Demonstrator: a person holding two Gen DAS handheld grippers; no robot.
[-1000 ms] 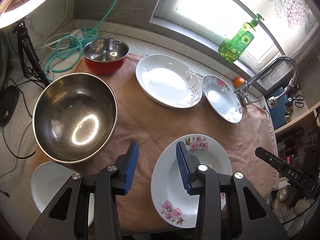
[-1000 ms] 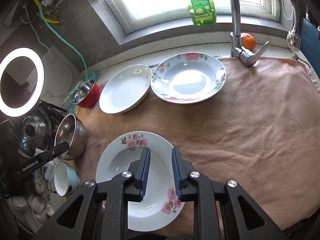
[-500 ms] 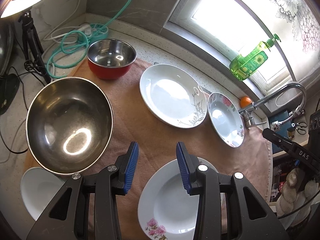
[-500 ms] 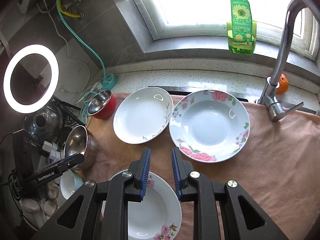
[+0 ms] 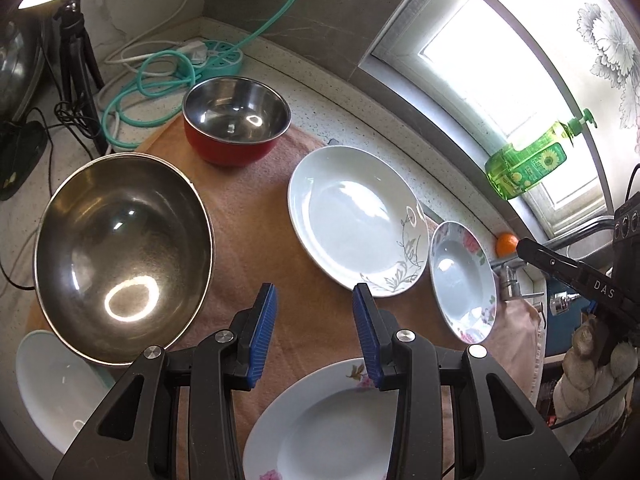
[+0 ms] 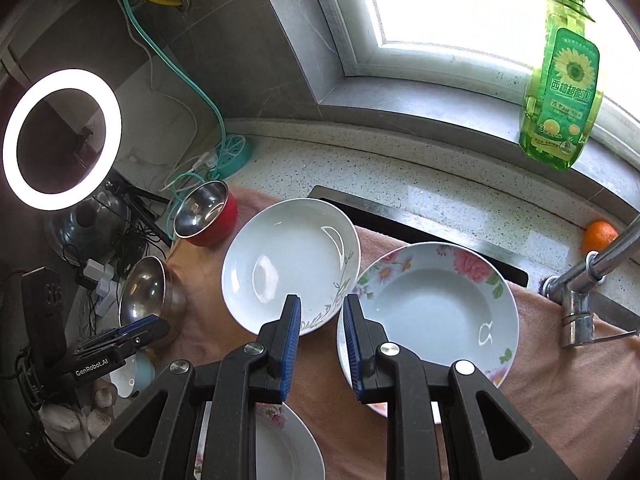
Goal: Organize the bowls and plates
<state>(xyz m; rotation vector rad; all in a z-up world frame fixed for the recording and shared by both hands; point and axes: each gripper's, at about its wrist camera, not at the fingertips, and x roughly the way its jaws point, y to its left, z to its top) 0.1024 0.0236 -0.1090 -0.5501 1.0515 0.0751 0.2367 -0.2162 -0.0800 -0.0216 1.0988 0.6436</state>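
Note:
On a pink towel (image 5: 248,240) lie a white plate with a grey leaf pattern (image 5: 352,220) (image 6: 288,264), a plate with pink flowers (image 5: 460,280) (image 6: 436,316) to its right, and a near flowered plate (image 5: 332,424) (image 6: 288,448). A large steel bowl (image 5: 120,256) (image 6: 144,296) sits left, a red steel-lined bowl (image 5: 236,124) (image 6: 206,214) behind it. My left gripper (image 5: 314,332) is open and empty above the towel. My right gripper (image 6: 320,340) is open and empty over the gap between the two far plates.
A pale blue bowl (image 5: 52,392) sits at the near left. A green soap bottle (image 6: 560,92) stands on the window sill, an orange (image 6: 600,234) and a tap (image 6: 576,304) at right. A ring light (image 6: 60,140), cables and a teal hose (image 5: 152,84) crowd the left.
Both grippers have moved forward toward the far plates. The near flowered plate has slid toward the bottom of both views. The right gripper's jaws have opened wider.

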